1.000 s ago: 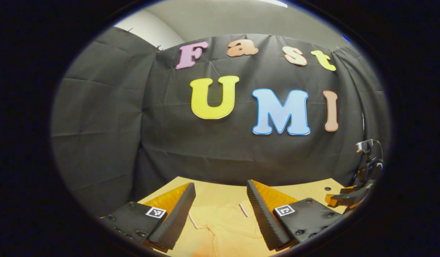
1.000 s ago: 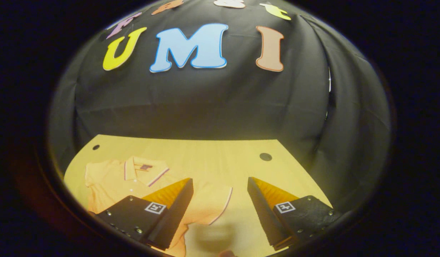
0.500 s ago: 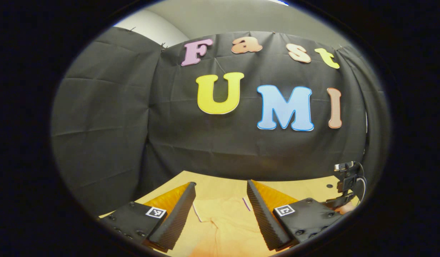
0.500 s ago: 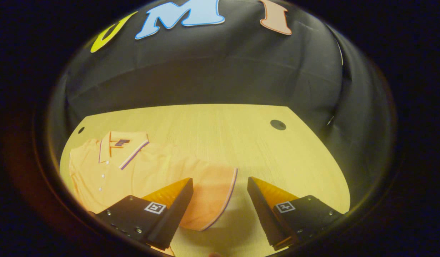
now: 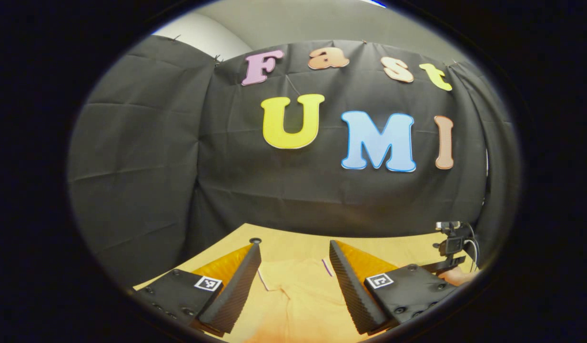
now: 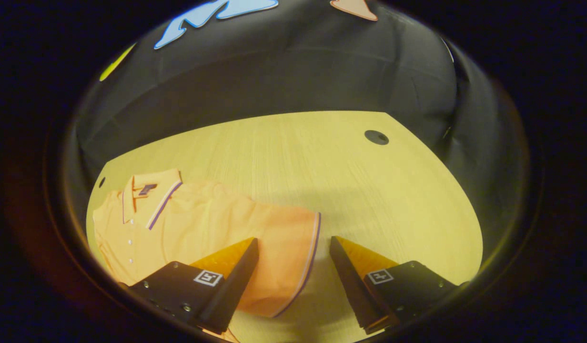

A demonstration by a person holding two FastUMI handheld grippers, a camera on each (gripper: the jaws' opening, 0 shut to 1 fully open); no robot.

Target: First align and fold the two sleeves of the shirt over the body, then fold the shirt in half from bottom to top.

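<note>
An orange polo shirt (image 6: 188, 224) lies flat on the wooden table (image 6: 322, 157), collar toward the far left. Its right sleeve (image 6: 288, 257), edged with a white and purple stripe, spreads out toward the table's middle. My right gripper (image 6: 293, 247) hovers open just above that sleeve's cuff, the striped hem lying between its fingers. In the left gripper view, my left gripper (image 5: 293, 252) is open above the shirt's collar area (image 5: 293, 281), with orange cloth between and below its fingers. The other gripper (image 5: 453, 259), held by a hand, shows at the far right there.
The table has round cable holes, one at the far right (image 6: 376, 137) and one at the far left (image 6: 102, 181). Black cloth walls close the table's far side and both ends. Bare wood stretches right of the sleeve.
The right gripper has tilted down and lowered toward the right sleeve's cuff, which now lies between its fingers. The left gripper shifted slightly and stays open over the collar.
</note>
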